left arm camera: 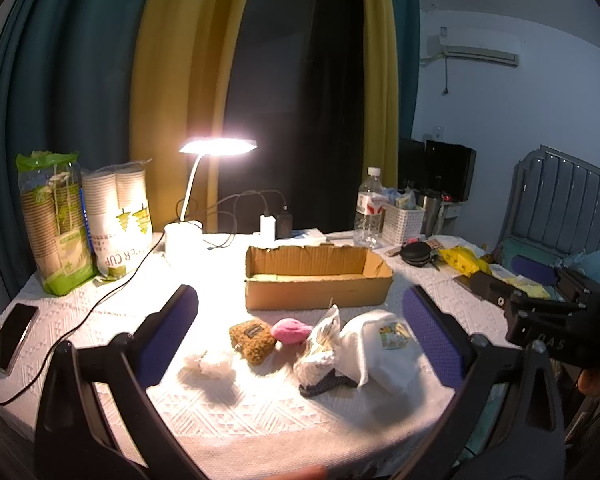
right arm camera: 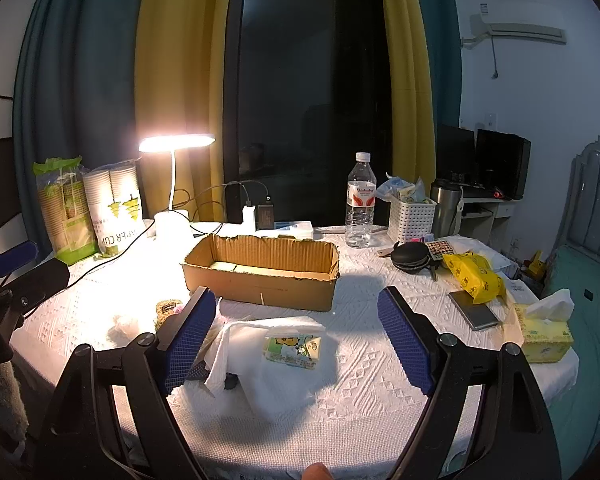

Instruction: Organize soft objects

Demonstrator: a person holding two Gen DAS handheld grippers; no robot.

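Soft things lie in a row on the table (left arm camera: 260, 412) in front of an open box (left arm camera: 318, 276).

The box holds only a pale flat layer on its floor. Nearest it on the right lies a white cloth (right arm camera: 268, 360) with a small printed tissue pack (right arm camera: 293, 347) on top; leftward come a crinkly bag (left arm camera: 320, 350), a pink plush (left arm camera: 290, 330), a brown pouch (left arm camera: 253, 338) touching the plush, and a white fluffy tuft (left arm camera: 210, 364) a little apart. The left gripper (left arm camera: 300, 336) hangs above the row with jaws spread wide, holding nothing. The right gripper (right arm camera: 298, 336) hangs over the cloth, jaws likewise wide apart and empty.
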